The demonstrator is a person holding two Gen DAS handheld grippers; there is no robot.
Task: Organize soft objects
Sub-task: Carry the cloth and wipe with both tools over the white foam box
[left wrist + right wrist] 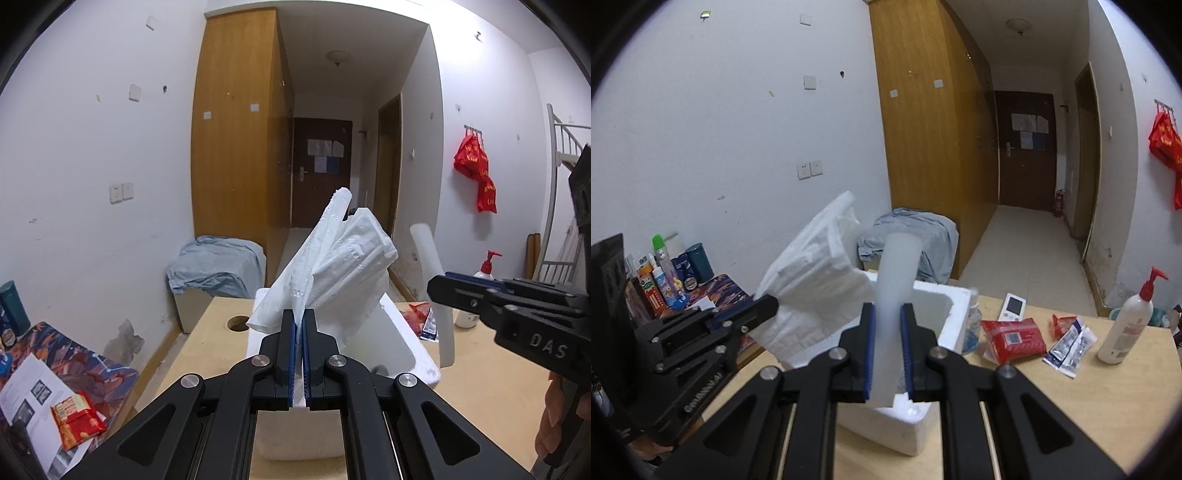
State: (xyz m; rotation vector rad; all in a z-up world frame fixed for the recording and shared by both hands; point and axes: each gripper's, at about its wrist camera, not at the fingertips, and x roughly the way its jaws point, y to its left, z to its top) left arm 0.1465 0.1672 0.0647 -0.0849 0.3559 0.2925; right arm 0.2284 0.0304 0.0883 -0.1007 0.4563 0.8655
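Observation:
My left gripper (299, 314) is shut on a crumpled white tissue (340, 266), which fans upward above the white foam box (413, 354) on the wooden table. My right gripper (888, 308) is shut on a pale foam strip (899, 266) that stands upright over the same foam box (955, 306). In the right wrist view, the left gripper (764, 302) and its tissue (812, 280) are to the left of the box. In the left wrist view, the right gripper (436, 288) enters from the right with the strip (428, 251).
On the wooden table (1108, 406) right of the box lie a red packet (1012, 338), blue-white sachets (1071, 343), a white device (1014, 306) and a pump bottle (1126, 325). A cloth-covered box (912, 236) stands behind. A cluttered side table (676, 273) is at the left.

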